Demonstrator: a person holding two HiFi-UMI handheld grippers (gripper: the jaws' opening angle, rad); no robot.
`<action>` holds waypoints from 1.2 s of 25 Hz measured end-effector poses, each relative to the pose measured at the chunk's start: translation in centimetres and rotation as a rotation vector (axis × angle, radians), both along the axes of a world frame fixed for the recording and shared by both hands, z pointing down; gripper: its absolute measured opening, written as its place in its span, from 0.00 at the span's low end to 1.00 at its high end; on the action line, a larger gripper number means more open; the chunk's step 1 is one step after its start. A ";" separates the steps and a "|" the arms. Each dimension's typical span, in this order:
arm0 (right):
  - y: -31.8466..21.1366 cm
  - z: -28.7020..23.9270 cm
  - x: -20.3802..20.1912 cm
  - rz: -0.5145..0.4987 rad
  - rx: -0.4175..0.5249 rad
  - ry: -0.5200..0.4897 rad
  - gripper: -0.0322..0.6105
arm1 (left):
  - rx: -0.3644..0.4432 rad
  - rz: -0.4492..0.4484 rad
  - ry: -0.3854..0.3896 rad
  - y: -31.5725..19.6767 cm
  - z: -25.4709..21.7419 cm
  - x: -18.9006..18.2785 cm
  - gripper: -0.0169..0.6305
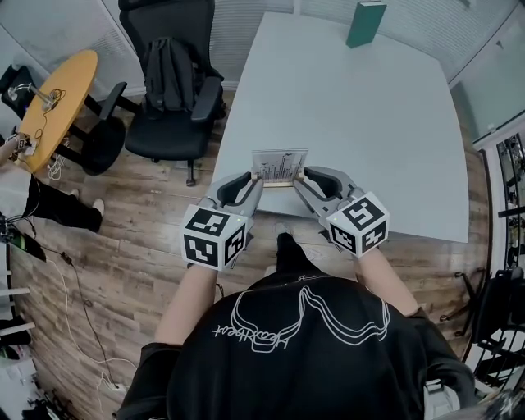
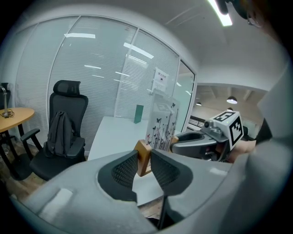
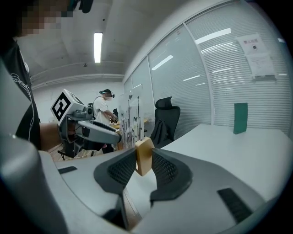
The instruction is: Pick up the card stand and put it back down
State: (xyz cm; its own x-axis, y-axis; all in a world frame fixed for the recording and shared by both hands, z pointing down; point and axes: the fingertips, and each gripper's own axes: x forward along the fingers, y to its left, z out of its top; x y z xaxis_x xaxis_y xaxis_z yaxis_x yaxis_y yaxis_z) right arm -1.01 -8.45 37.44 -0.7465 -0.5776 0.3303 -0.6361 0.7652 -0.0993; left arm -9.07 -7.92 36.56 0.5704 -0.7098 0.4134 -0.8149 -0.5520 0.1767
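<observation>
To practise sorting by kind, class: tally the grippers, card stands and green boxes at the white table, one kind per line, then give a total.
grippers: 2 (left gripper, right gripper)
card stand: 1
green box: 1
total: 4

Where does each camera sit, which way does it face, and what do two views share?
Head view: on the person's head, looking down at the table; shows forearms, shirt, left tongs and right tongs clamping the card stand.
Left gripper view: rides the left tongs, facing along its jaws toward the right tongs; stand's wooden end pinched.
Right gripper view: rides the right tongs, facing the left tongs; other end pinched, shirt at left.
Shared: all three show the card stand and green object.
</observation>
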 end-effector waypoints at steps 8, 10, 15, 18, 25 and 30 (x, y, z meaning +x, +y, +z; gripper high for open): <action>2.3 -0.3 -0.1 0.000 0.001 -0.013 0.22 | 0.010 -0.003 0.001 2.2 -0.6 -0.1 0.17; 2.5 -0.3 -0.1 0.002 -0.001 -0.017 0.22 | 0.009 0.000 -0.002 2.6 -0.7 -0.2 0.17; 3.0 -0.4 -0.4 0.005 -0.002 -0.018 0.22 | 0.011 -0.002 0.000 2.9 -0.8 -0.4 0.17; 2.8 -0.6 -0.5 0.009 0.002 -0.017 0.22 | 0.012 -0.001 0.004 2.8 -0.9 -0.5 0.17; 2.8 -0.8 -0.8 0.006 0.008 -0.008 0.22 | 0.015 -0.003 0.007 2.8 -1.1 -0.8 0.17; 2.1 -1.1 -0.8 0.004 0.013 -0.008 0.22 | 0.015 -0.007 0.007 2.4 -1.3 -0.8 0.17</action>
State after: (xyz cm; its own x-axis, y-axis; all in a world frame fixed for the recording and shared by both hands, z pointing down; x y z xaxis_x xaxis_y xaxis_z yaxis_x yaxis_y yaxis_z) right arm -1.79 -6.32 36.33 -0.7464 -0.5850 0.3172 -0.6386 0.7637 -0.0944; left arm -9.88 -5.56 35.30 0.5680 -0.7201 0.3986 -0.8178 -0.5486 0.1743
